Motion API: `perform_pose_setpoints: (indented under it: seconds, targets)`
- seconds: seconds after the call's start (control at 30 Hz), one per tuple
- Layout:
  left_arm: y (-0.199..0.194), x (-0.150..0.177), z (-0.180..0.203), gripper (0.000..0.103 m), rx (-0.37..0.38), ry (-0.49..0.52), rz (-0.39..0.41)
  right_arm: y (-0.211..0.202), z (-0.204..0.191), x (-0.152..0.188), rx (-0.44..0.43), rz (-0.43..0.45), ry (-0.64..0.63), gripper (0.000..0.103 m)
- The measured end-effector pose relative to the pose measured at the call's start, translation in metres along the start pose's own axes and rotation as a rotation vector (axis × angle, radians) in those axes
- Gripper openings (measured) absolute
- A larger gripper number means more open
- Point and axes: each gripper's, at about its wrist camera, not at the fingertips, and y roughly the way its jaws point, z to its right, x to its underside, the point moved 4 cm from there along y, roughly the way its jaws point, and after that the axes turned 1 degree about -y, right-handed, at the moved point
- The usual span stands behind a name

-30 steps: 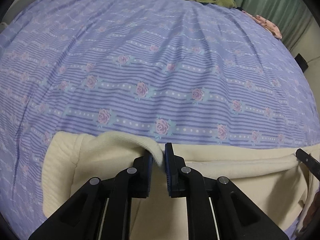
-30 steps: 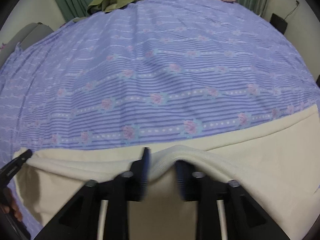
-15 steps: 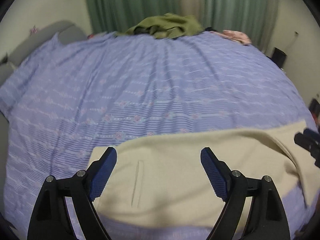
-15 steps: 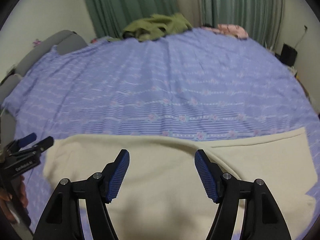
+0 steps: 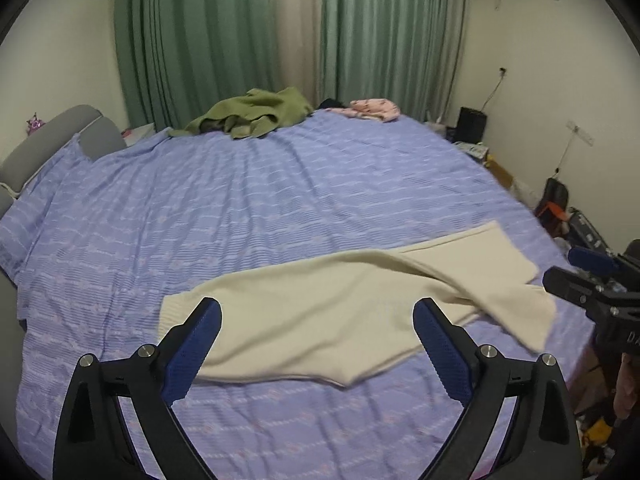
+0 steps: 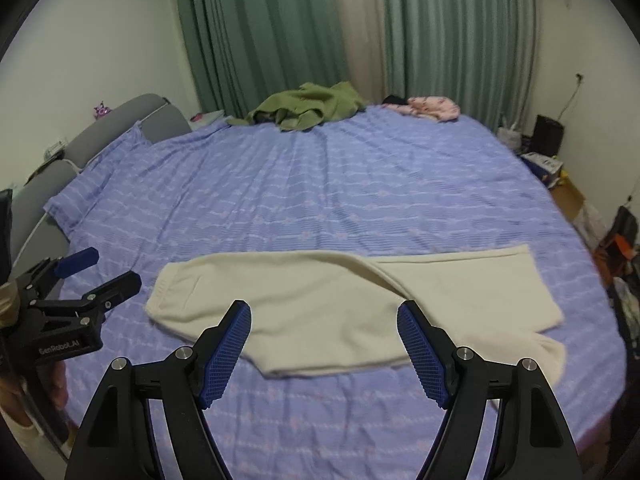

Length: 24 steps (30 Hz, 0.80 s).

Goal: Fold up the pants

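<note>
On bed (image 5: 280, 208), cream pants (image 5: 340, 312), claws (image 5: 316, 344) apart

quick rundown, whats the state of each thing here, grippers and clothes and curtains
left gripper: open, holding nothing
right gripper: open, holding nothing
cream pants: lying flat on the bed, legs overlapping, not gripped
green garment: crumpled at the far edge
pink garment: bunched at the far edge
curtains: drawn shut
bedsheet: spread, lightly wrinkled

bed (image 6: 320, 208) bears cream pants (image 6: 332, 312), green garment (image 6: 308, 110), pink cloth (image 6: 434, 107).
</note>
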Motion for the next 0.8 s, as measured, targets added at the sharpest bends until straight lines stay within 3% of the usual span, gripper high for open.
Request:
perform_pose_setpoints:
  seconds: [0.23, 0.43, 0.6, 0.7, 0.8]
  targets:
    - [-0.040, 0.014, 0.055, 0.103, 0.042, 0.027, 0.005, -0.064, 0.026, 0.036, 0.058, 0.023, 0.037, 0.078]
    - [-0.034, 0.033, 0.113, 0.103, 0.045, 0.037, -0.040, -0.081, 0.070, 0.067, 0.061, -0.002, 0.061, 0.078]
    - [-0.021, 0.045, 0.164, 0.103, -0.021, 0.001, -0.065, -0.075, 0.130, 0.089, 0.014, -0.050, 0.068, 0.078]
    - [-0.011, 0.054, 0.200, 0.103, -0.091, -0.072, -0.100, -0.067, 0.168, 0.096, -0.040, -0.087, 0.053, 0.078]
    - [-0.003, 0.061, 0.232, 0.103, -0.107, -0.142, -0.121, -0.062, 0.204, 0.097, -0.092, -0.118, -0.005, 0.078]
